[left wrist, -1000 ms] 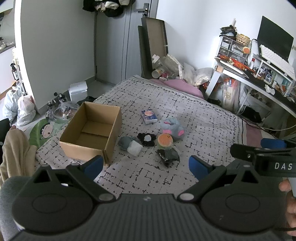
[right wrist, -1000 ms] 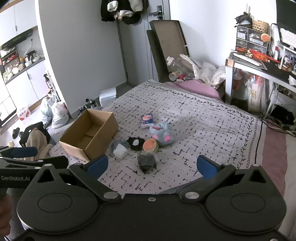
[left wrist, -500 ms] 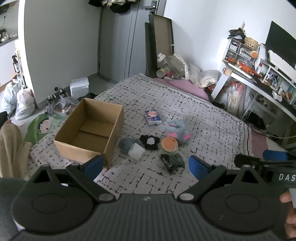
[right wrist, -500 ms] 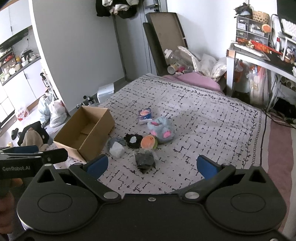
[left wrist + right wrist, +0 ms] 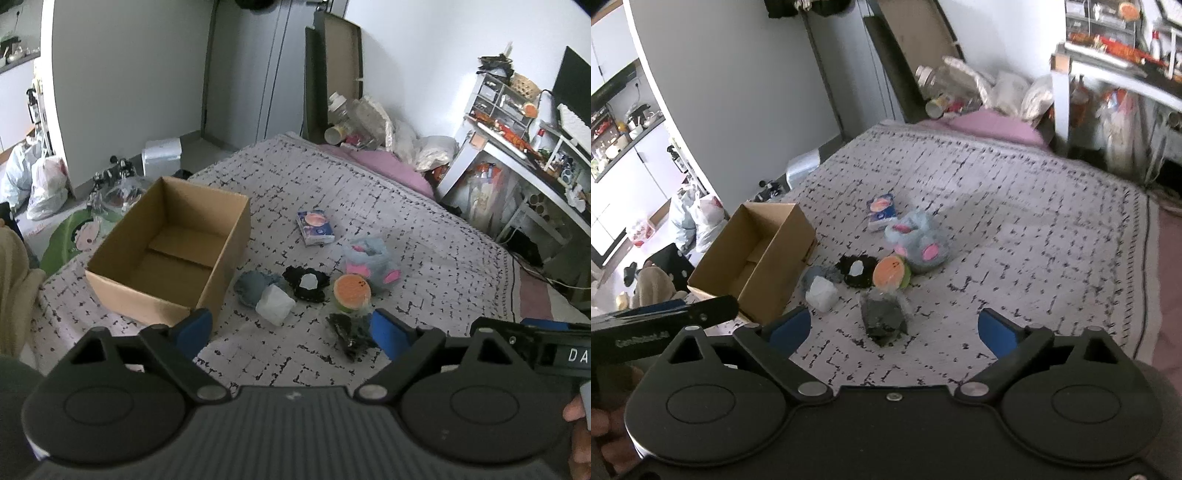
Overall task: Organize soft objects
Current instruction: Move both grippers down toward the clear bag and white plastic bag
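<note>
Bedspread (image 5: 424,229), grey-white with black dashes, carries one open cardboard box (image 5: 168,251) and a loose cluster of soft items just right of it. Count: seven items total. One blue-and-pink plush (image 5: 369,254) at the far right of the cluster, one tissue pack (image 5: 314,227) just beyond it and apart from the rest, one orange round plush (image 5: 352,290), one black plush with a white patch (image 5: 306,282), one grey-blue plush (image 5: 255,286) touching one white block-shaped item (image 5: 275,304) that lies nearest the box corner, and one dark crinkly bag (image 5: 351,332) closest to the cameras. Box is empty inside, flaps flat on its floor. Two grippers in play. Left gripper (image 5: 290,330) hangs over the near edge of the cluster, blue fingers (image 5: 194,328) spread wide; jaws have just been closing a little, nothing pressed between them, the dark bag sits by the right finger and the box corner by the left one. Right gripper (image 5: 892,330) also wide apart and just closing slightly, nothing gripped; the dark bag (image 5: 882,317) lies on the spread in the gap ahead of the pads. One pink pillow (image 5: 384,166) at the far end of the bed. One desk (image 5: 517,162) to the right, cluttered.
</note>
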`<state>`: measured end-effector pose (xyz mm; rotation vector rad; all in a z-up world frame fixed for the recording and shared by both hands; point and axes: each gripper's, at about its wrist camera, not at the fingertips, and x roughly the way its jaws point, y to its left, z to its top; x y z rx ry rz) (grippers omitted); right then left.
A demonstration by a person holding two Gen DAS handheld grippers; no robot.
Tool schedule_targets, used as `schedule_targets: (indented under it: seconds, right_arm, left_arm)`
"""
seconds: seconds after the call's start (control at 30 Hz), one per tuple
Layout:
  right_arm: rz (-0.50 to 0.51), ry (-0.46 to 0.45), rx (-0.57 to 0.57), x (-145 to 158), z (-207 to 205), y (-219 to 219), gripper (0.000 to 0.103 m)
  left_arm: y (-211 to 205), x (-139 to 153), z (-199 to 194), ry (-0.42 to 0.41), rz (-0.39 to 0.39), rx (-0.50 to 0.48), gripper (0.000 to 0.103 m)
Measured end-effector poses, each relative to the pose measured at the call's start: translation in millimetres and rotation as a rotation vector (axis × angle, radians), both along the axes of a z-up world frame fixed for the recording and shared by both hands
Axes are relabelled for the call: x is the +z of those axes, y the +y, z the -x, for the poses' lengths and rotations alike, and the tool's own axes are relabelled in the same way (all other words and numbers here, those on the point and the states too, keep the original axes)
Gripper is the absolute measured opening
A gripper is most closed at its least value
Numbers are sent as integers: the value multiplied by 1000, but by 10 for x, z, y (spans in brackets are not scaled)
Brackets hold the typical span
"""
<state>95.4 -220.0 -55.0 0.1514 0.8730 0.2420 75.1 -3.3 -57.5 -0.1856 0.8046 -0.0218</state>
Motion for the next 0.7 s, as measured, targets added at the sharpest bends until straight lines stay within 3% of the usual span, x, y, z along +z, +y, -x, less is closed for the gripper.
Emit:
schedule_targets:
  seconds: [0.47,0.7]
  right_arm:
    - [-16,97,-2,-353,-404,96,91]
    - [-35,145,2,-538,-540,186,89]
  left_arm:
    - [-4,-412,-503,81,17,2,77]
    - [10,-598,-677,116,3,9,75]
